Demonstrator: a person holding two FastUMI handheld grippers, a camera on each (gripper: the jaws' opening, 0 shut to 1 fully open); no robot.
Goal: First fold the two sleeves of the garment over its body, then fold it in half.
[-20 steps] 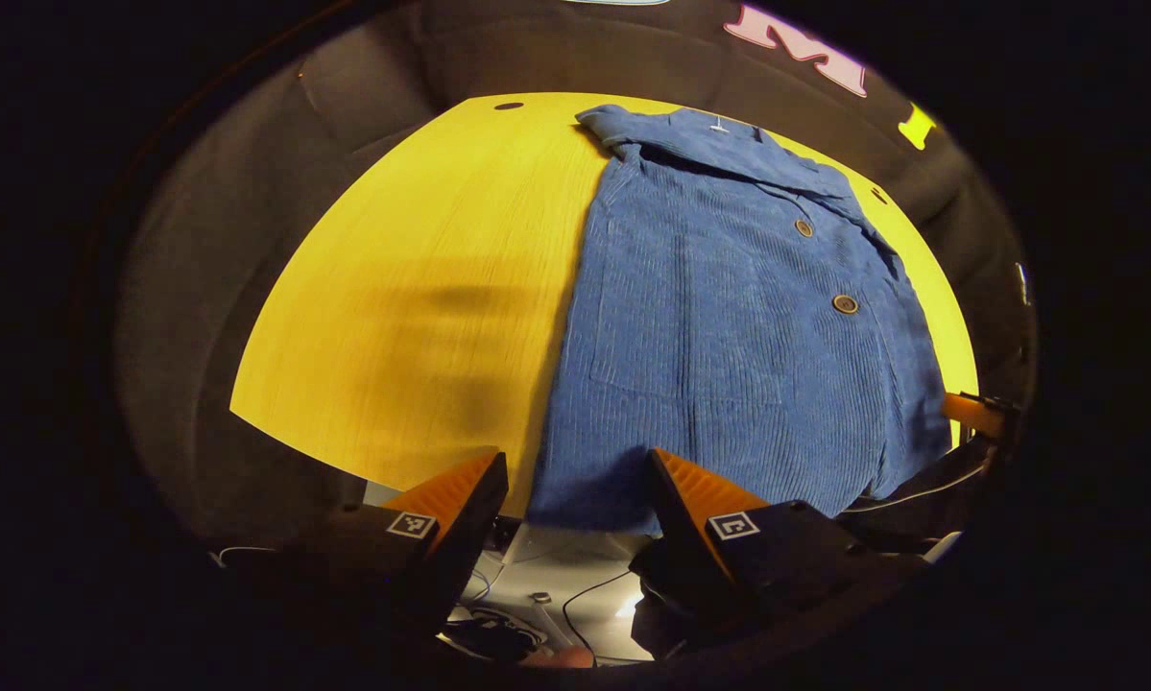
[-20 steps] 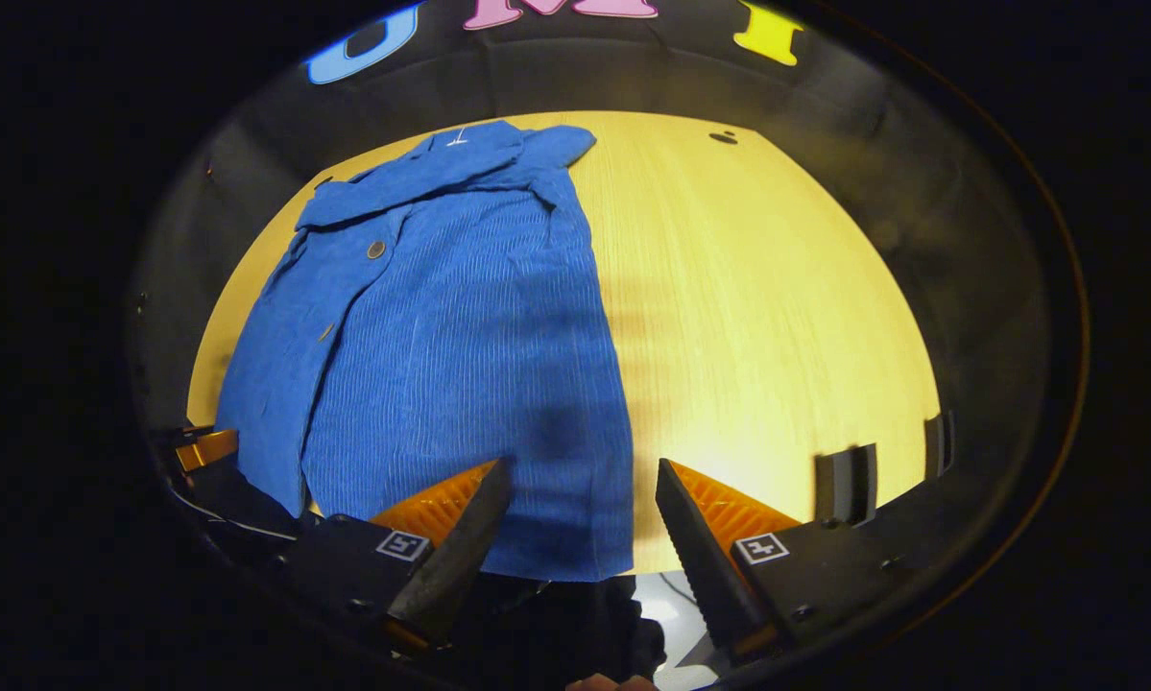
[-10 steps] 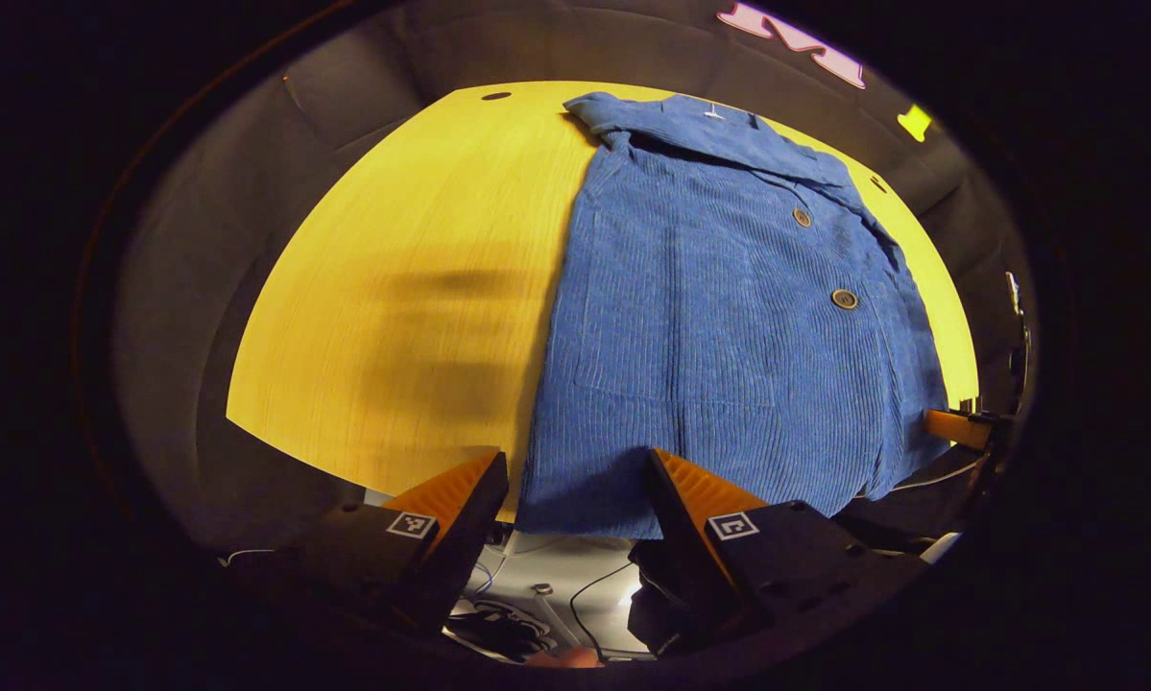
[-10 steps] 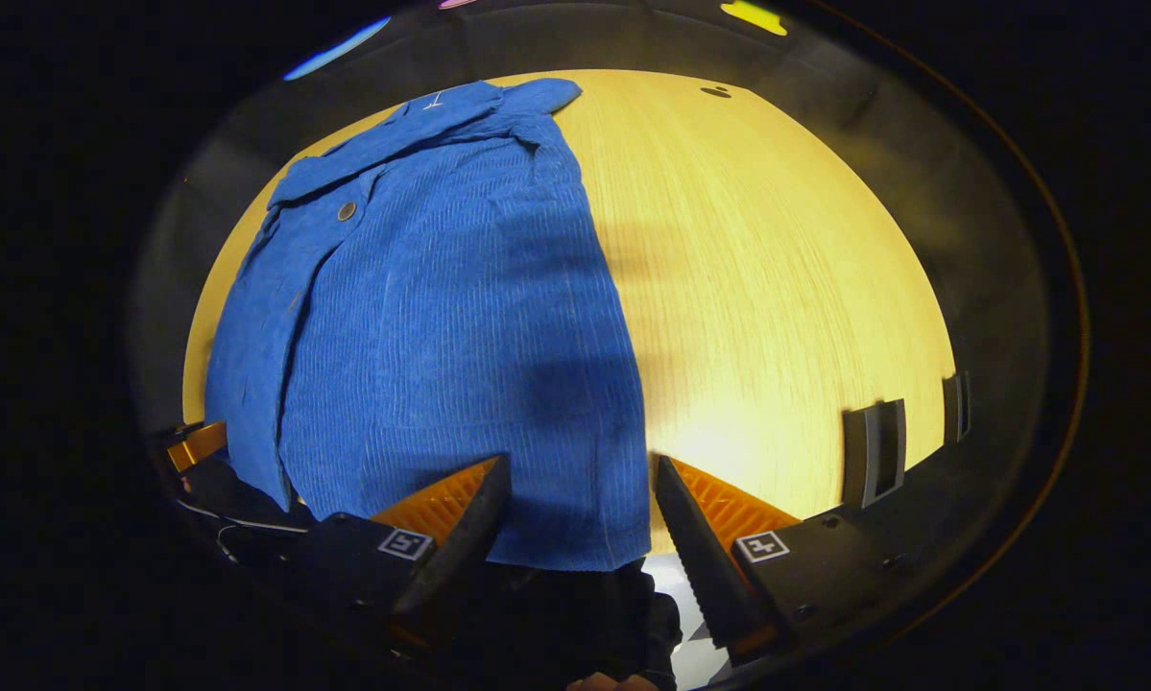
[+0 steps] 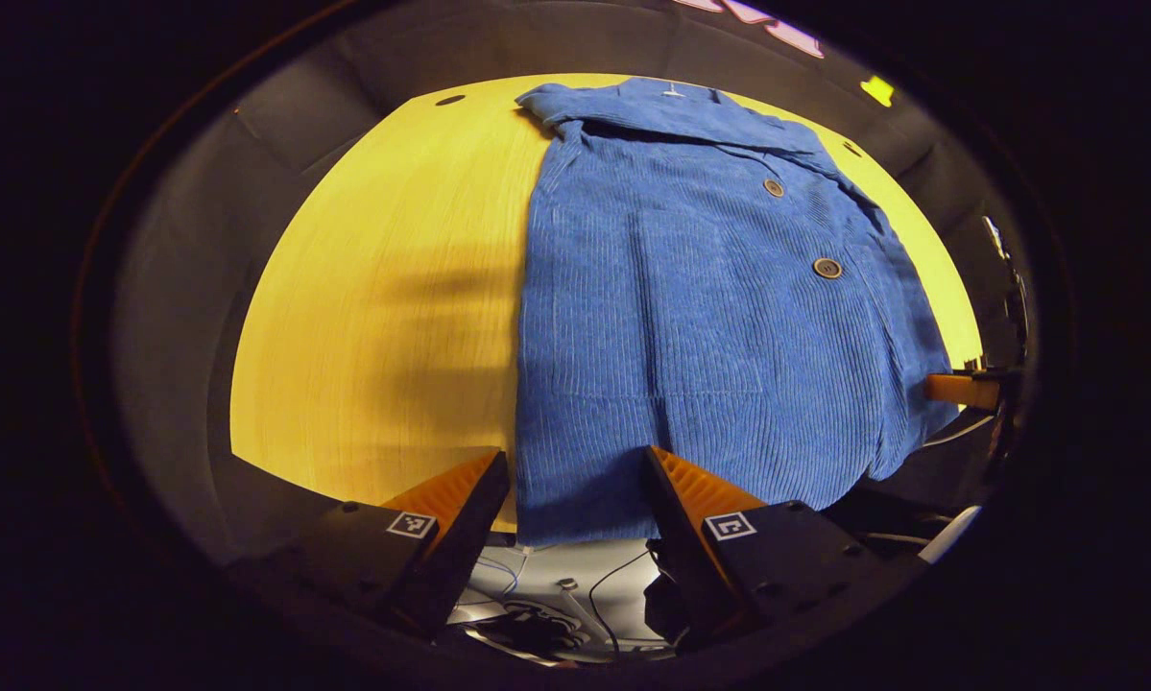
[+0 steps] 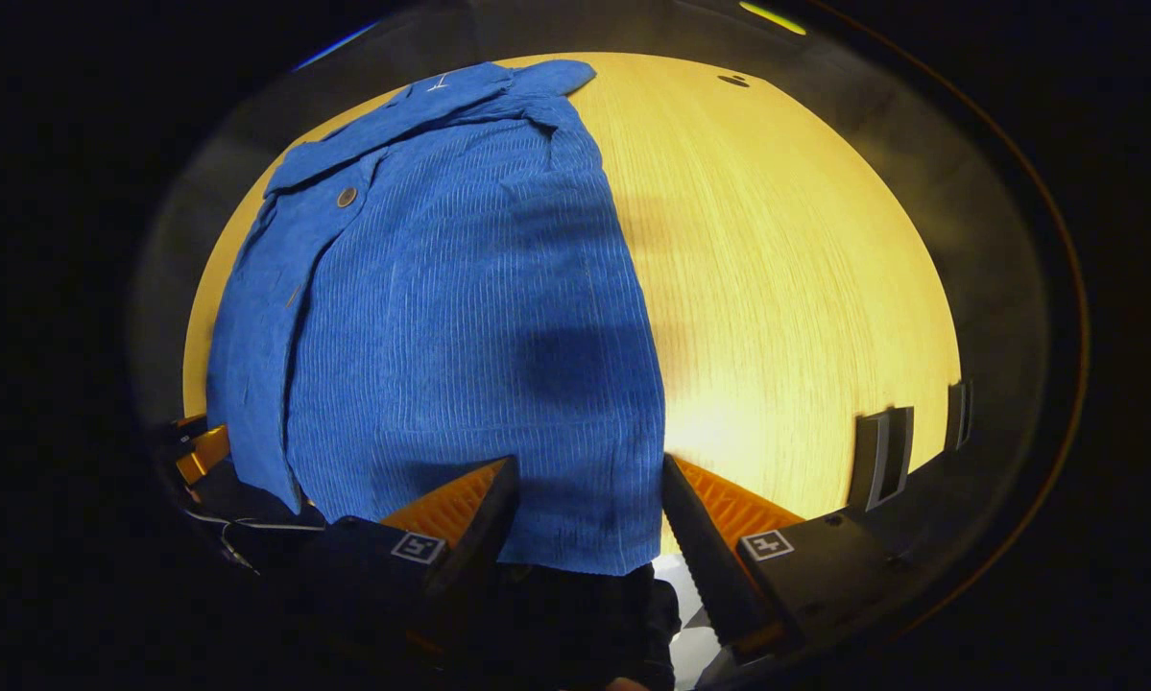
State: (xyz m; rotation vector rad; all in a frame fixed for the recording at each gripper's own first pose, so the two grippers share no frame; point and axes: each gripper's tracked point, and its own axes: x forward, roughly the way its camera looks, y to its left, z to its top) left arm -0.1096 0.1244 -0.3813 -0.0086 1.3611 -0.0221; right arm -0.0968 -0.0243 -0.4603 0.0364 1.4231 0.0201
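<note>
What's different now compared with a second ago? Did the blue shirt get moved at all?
Both grippers have eased forward toward the near hem of the blue shirt: the left gripper and the right gripper now sit closer to it, each open with a hem corner between its fingers. Nothing was taken hold of or let go. The shirt lies flat as before on the yellow table, sleeves already folded in.

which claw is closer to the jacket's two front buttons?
Hard to call; probably right. The buttons sit on the jacket toward the right claw's side. The left claw hovers open at the opposite hem corner; the right claw is open at its own corner.
</note>
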